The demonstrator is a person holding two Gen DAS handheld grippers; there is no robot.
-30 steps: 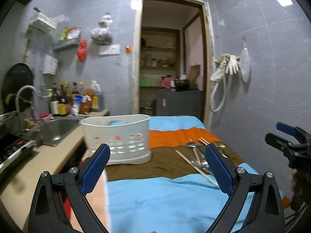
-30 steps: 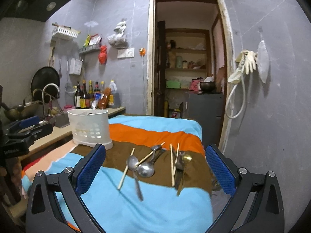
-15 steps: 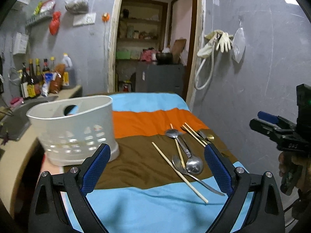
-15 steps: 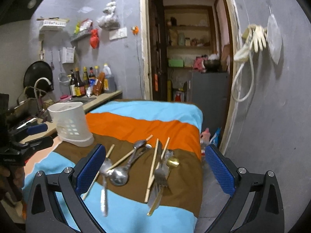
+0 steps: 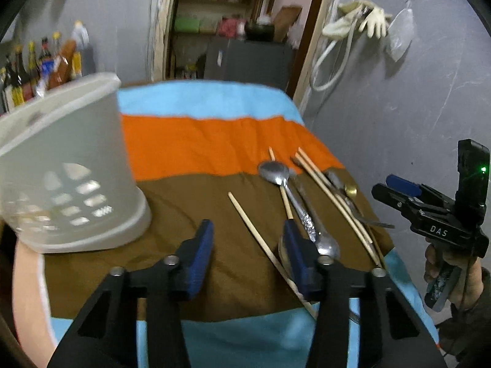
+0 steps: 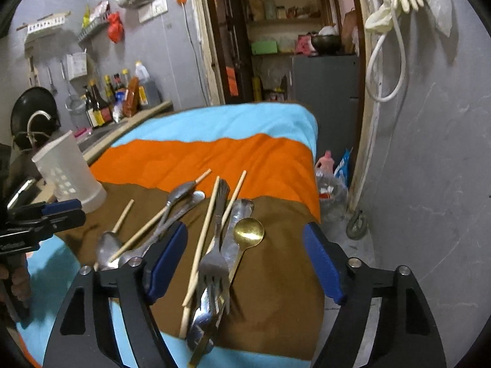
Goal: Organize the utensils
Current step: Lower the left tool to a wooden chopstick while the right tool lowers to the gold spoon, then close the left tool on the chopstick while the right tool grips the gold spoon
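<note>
A white perforated utensil holder stands at the left of a striped cloth. Spoons, chopsticks, a fork and a gold spoon lie loose on the brown stripe. My left gripper hangs low over the cloth with its jaws closing. A chopstick lies between its fingers, untouched by the pads. My right gripper is also closing, over the fork, the gold spoon and a chopstick, with its pads clear of them. Each gripper shows at the edge of the other's view.
Sauce bottles and a sink tap are on the counter to the left. A doorway with shelves lies beyond the table. A grey wall with gloves and a hose runs close along the right. Bags sit on the floor there.
Both grippers have moved forward and tipped down over the utensils on the brown stripe. Both pairs of jaws have narrowed, the left far more. Nothing has been picked up.
</note>
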